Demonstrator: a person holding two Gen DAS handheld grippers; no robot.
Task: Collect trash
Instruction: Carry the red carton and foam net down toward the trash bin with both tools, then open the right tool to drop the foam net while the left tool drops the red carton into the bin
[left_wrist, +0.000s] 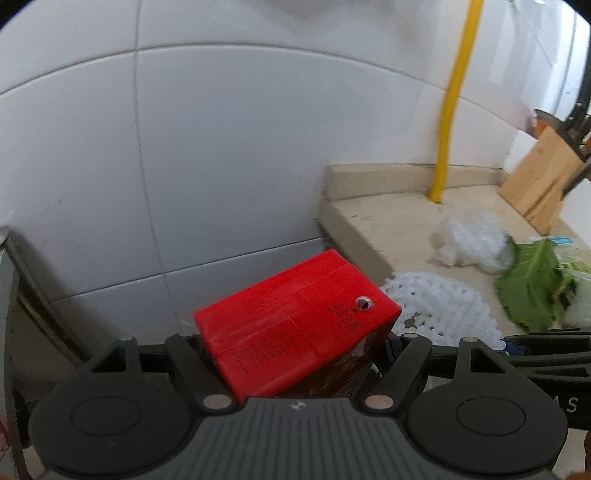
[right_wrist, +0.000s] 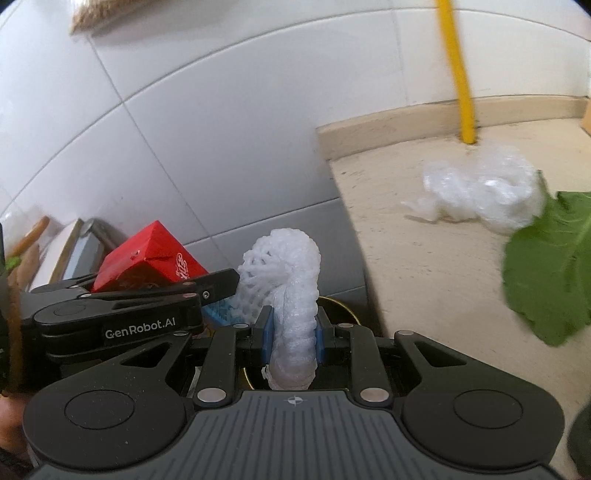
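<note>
A red drink carton (left_wrist: 295, 325) is clamped between the fingers of my left gripper (left_wrist: 295, 347), tilted, its straw hole facing up. In the right wrist view the same carton (right_wrist: 147, 254) shows at the left, with the left gripper (right_wrist: 184, 284) around it. My right gripper (right_wrist: 293, 332) is shut on a white foam fruit net (right_wrist: 291, 280), whose top curls over to the left above the blue pads (right_wrist: 266, 332). That net (left_wrist: 443, 306) lies just right of the carton in the left wrist view. Both grippers hang off the counter's left end.
The beige counter (right_wrist: 424, 258) carries a crumpled clear plastic wrap (right_wrist: 480, 192) and green leaves (right_wrist: 546, 269). A yellow pipe (left_wrist: 448, 110) runs up the tiled wall, and a wooden knife block (left_wrist: 543, 181) stands at the far right. A yellow-rimmed round opening (right_wrist: 343, 306) shows below the net.
</note>
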